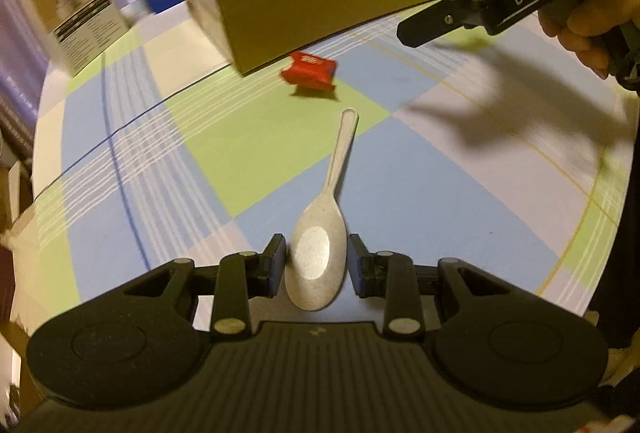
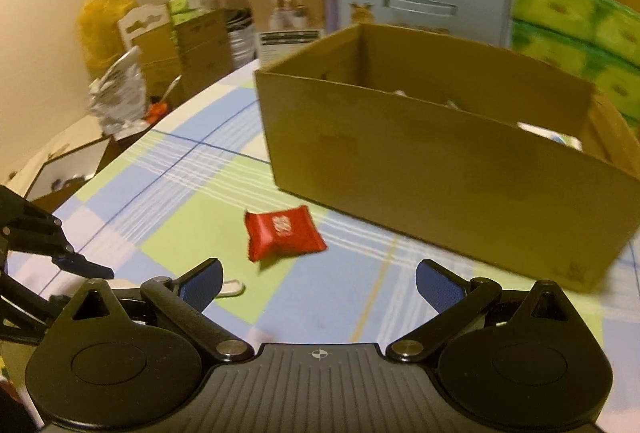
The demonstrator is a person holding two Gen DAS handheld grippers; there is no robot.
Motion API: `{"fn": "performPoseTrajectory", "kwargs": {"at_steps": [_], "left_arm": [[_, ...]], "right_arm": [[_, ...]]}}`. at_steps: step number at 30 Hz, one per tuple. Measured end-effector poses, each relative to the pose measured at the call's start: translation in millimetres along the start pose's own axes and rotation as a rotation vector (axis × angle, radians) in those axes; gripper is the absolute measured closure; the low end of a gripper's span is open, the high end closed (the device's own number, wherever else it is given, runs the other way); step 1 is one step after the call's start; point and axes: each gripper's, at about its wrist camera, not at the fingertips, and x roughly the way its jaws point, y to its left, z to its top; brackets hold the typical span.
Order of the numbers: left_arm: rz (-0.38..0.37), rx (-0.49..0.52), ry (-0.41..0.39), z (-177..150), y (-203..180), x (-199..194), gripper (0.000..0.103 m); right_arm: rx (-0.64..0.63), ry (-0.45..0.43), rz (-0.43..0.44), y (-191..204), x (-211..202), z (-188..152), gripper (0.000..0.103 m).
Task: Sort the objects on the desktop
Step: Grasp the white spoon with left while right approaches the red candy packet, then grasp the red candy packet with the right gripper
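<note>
**Speckled spoon bowl between the left fingers; right gripper spread wide**

Speckled grey-white plastic fills the gap of the left gripper (image 1: 317, 265): the bowl of a spoon (image 1: 320, 245) sits between its two blue-padded fingers (image 1: 276, 265), low in the centre of the left wrist view. The left pad lies against or just beside the bowl's edge; the right pad stands a sliver off it. Whether the fingers are pressing on the bowl or only flanking it cannot be told. The spoon's handle runs away up the frame, its tip ending near mid-frame over a green square of the checked tablecloth (image 1: 120, 225).

Just beyond the handle tip lies a red packet (image 1: 310, 70), close to the near wall of a cardboard box (image 1: 312, 5) that spans the upper centre. A small printed carton (image 1: 76, 21) stands at the upper left.

The right gripper (image 1: 436, 5) enters the left wrist view from the upper right, held by a hand (image 1: 580, 29), above the cloth with its shadow below it.

In the right wrist view the right gripper (image 2: 318, 285) is released, fingers (image 2: 202, 283) far apart with nothing between them. The red packet (image 2: 282, 233) lies just ahead, centre frame, near the cardboard box (image 2: 440, 173) at centre right. The spoon handle's tip (image 2: 230, 289) peeks out beside the left finger. The left gripper (image 2: 76, 261) shows at the left edge. The printed carton (image 2: 288, 17) stands upper centre; motion blur softens the background.
</note>
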Motion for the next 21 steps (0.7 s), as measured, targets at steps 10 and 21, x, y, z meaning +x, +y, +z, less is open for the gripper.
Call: {"fn": "performPoseTrajectory", "kwargs": {"at_steps": [10, 21], "left_arm": [[0.125, -0.276, 0.004, -8, 34, 2, 0.076], [0.168, -0.389, -0.025, 3, 39, 10, 0.075]], "right_arm": [[-0.072, 0.011, 0.087, 3, 44, 15, 0.003], [-0.123, 0.059, 0.129, 6, 90, 18, 0.017]]}}
